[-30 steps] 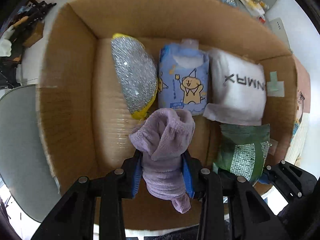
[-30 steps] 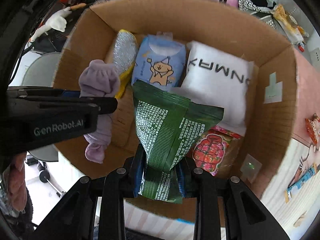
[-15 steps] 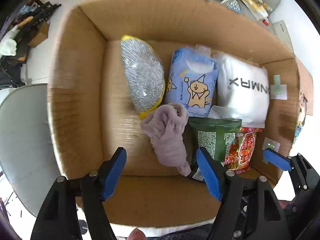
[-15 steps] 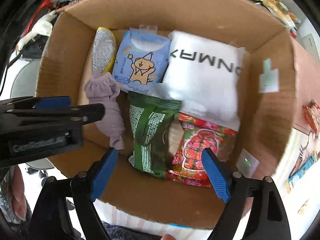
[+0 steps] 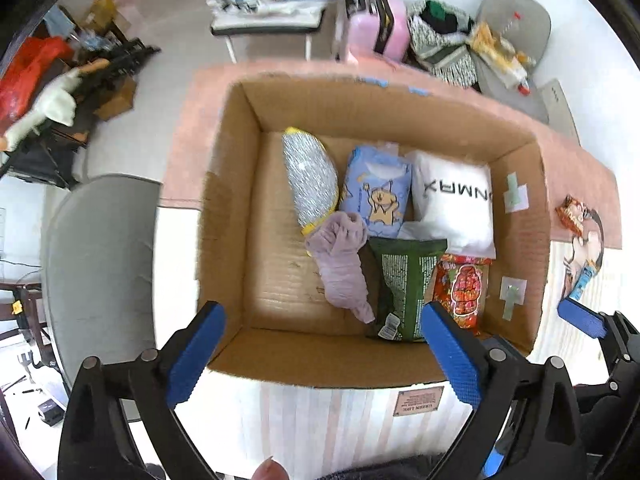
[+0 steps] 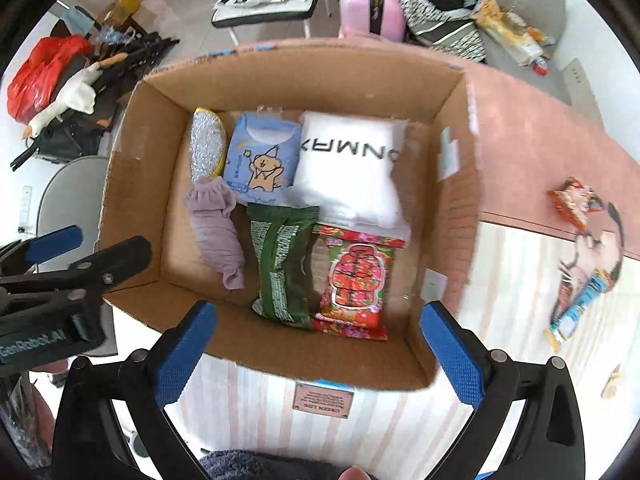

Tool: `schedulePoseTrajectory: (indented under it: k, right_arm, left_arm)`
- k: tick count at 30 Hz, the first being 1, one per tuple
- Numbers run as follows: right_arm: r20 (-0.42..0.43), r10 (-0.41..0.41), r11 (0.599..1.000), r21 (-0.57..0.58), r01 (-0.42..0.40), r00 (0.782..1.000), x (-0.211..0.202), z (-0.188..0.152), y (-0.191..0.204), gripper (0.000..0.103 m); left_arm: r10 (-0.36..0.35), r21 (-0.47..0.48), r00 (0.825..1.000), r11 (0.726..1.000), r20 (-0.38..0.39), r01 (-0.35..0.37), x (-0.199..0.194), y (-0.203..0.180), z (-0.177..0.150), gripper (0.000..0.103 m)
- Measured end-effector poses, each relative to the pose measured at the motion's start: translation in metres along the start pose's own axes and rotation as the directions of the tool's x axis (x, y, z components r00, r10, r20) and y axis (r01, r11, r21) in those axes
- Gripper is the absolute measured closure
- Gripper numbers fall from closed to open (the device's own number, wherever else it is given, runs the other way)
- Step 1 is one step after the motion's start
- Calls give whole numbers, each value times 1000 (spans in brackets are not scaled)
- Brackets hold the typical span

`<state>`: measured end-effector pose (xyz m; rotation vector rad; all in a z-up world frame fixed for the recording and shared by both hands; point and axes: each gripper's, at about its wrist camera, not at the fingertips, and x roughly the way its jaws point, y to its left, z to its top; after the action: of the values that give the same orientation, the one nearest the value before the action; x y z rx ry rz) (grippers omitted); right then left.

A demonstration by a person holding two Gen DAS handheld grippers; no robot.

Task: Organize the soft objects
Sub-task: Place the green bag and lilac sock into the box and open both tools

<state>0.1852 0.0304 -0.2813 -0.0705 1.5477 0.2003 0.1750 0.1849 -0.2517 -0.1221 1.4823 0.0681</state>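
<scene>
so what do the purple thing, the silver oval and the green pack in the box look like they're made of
Purple thing: soft knit or fleece fabric, matte, going by its wrinkled, bunched folds; possibly a sock.
Silver oval: glittery metallic mesh with a yellow edge, speckled with highlights; probably a scouring sponge.
Green pack: glossy plastic film with printed text and creases, likely a snack bag.
All lie in the cardboard box, matte brown with visible corrugation.
</scene>
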Motion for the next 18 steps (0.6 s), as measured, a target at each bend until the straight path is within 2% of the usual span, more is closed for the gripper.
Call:
schedulePoseTrajectory:
  k: [6,10,18]
  right_arm:
    - [84,-31,999,24,29,996,-28,-18,0,0]
    - [122,-24,1000,15,23,992,-49,-34,3,0]
    - [133,44,999,-6,-44,990,-72,-61,3,0]
  left_arm:
    - [37,-20,996,999,82,-36,-30,-3,-20,3]
    - [53,-28,992,998,111,-50,-38,-7,-36,2]
    - [38,-38,989,999,145,-33,-66,-19,-55,3]
